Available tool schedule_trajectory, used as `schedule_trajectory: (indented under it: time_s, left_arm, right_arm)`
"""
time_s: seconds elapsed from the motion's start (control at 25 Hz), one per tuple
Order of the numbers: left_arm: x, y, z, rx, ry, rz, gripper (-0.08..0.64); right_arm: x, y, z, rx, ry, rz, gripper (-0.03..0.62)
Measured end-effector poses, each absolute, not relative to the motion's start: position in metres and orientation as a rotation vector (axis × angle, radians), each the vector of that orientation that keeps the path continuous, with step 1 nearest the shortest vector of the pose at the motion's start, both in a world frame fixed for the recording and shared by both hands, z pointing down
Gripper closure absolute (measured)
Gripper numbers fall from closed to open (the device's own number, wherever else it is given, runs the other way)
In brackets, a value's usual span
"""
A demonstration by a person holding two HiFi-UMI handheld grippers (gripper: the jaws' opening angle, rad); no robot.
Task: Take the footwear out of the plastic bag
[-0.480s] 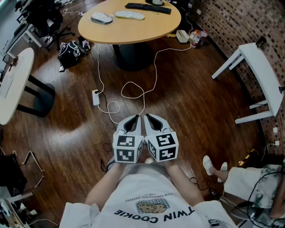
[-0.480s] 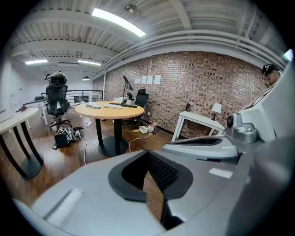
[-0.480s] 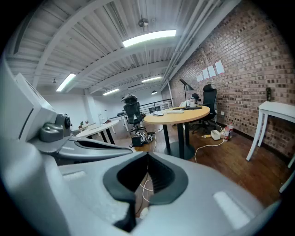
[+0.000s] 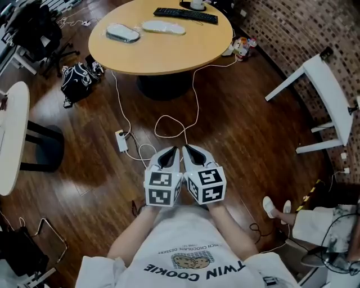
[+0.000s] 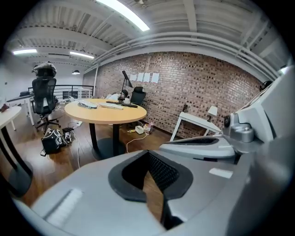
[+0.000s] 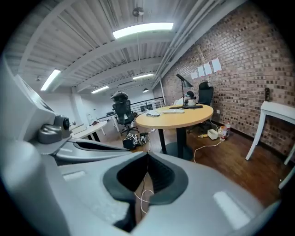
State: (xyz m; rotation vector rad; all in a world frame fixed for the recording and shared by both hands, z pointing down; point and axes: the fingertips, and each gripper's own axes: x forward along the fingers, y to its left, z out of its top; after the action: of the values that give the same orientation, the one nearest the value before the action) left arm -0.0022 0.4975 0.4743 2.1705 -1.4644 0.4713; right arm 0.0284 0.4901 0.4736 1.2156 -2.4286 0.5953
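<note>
Head view: a person holds the left gripper point(image 4: 173, 149) and the right gripper point(image 4: 187, 148) side by side, housings touching, close to the body and over the wooden floor point(image 4: 247, 124). Both point forward and somewhat downward, toward a round counter point(image 4: 169, 53).

Left gripper view: the fingers point(image 5: 159, 168) meet at their tips, with nothing between them. Only floor shows through the slit below the tips.

Right gripper view: the fingers point(image 6: 159, 173) are likewise closed tip to tip and empty. Floor and a loop of white cable point(image 4: 194, 95) show through the slit.

On the far half of the counter lie a grey bundle point(image 4: 122, 32) and, just beside it, a white flat item point(image 4: 163, 27). They are too small to tell which is the plastic bag and which the footwear. Both are well apart from the fingers, with open floor between. A keyboard point(image 4: 185, 15) lies beyond them near the far rim.

On the floor, the cable runs from the counter toward the grippers. A power strip point(image 4: 121, 140) lies to its left and a black bag point(image 4: 79, 79) sits beside the counter's base.
</note>
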Motion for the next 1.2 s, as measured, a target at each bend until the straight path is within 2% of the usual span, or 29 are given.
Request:
schedule_trajectory:
  time_s: [0.56, 1.2]
  left_arm:
    - [-0.058, 0.400, 0.470, 2.174, -1.436, 0.415, 0.554]
    - [-0.033, 0.154, 0.471, 2.086, -1.566, 0.467, 0.554]
  right_arm:
    - [-0.032, 0.390, 0.464, 1.192, -2.404, 0.511, 0.589]
    - [-0.005, 0.145, 0.470, 1.046, -2.481, 0.548, 0.591]
